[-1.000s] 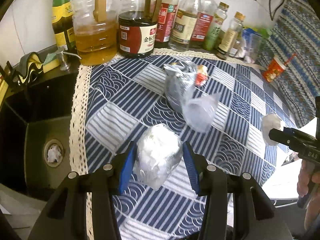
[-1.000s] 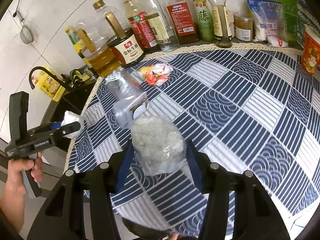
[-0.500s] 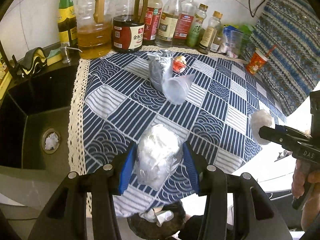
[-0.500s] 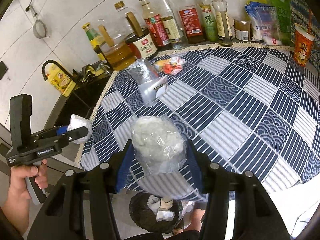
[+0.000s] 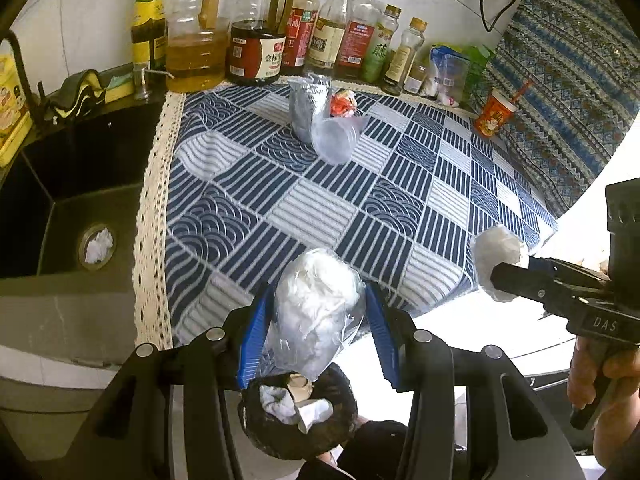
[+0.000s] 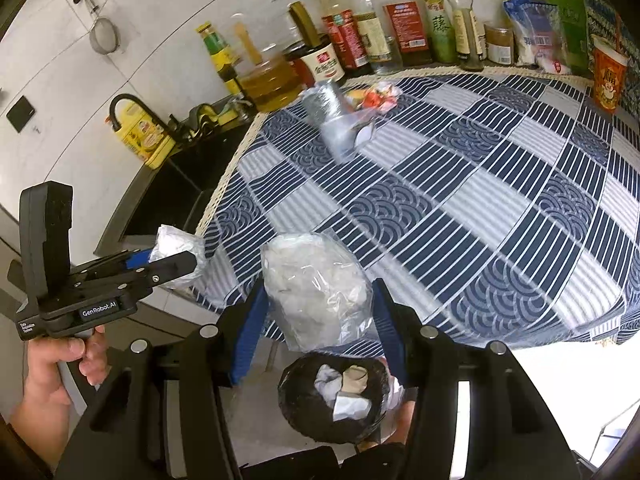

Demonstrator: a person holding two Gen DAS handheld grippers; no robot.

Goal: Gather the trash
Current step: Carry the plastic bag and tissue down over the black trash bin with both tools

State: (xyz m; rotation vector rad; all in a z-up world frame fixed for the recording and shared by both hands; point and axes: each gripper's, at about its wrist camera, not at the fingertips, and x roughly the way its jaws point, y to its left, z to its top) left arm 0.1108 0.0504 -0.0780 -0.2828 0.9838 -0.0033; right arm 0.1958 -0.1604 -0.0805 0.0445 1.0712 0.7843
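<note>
The left gripper pinched a clear bag of crumpled white paper between its blue pads, above the black-lined bin off the table's near edge. The right gripper clamped a second bag of paper likewise over that bin.

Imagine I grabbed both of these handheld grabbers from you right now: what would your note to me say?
Left gripper: shut on a clear bag of crumpled white paper, at the table edge above the black-lined trash bin.
Right gripper: shut on a second clear bag of white wads, also over the bin.
Done: some paper scraps already lie in the bin.
Left: drop both bags in, then fetch the silver foil pouch, clear plastic cup and red-orange wrapper from the checked tablecloth.
</note>
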